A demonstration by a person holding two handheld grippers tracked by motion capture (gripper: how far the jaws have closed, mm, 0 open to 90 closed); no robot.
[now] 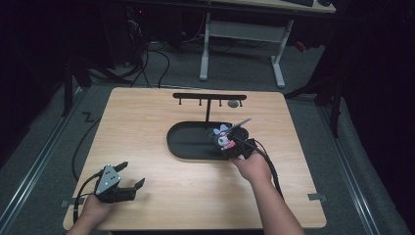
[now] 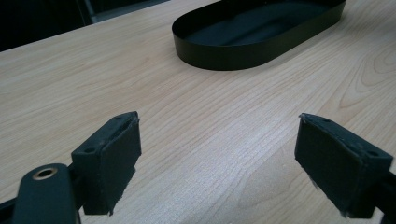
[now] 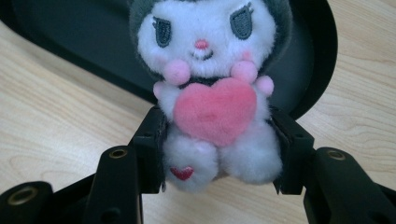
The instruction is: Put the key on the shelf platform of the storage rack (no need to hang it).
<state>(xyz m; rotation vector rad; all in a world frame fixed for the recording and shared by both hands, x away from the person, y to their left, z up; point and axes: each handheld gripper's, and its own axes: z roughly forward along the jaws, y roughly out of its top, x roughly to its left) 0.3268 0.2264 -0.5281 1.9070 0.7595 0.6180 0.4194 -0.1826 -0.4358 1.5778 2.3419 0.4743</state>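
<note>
One wooden table [image 1: 161, 147] carries the whole scene, and on it we count one black oval tray [image 1: 188, 142], one black T-shaped rack [image 1: 209, 98] with small pegs standing behind the tray, and one plush toy [image 1: 225, 137]. We count two grippers, one in each of the person's hands.

The tray's long axis runs across the table from left to right in the high view. The rack's crossbar runs the same way, its post rising at the tray's far edge.

Our right gripper [image 1: 234, 145] is clenched on the plush toy [image 3: 212, 93], its jaws pressing the toy's lower body from both sides. The toy sits upright in that grasp, its head up and its face and pink heart [image 3: 215, 109] turned back toward the gripper's own camera. We see it held over the right end of the tray [image 3: 317, 56], at the near rim.

Our left gripper [image 1: 128, 177] rests at the table's near left corner, well apart from the tray, jaws spread wide with bare wood between them. It points toward the tray [image 2: 261, 35], with bare table between.
</note>
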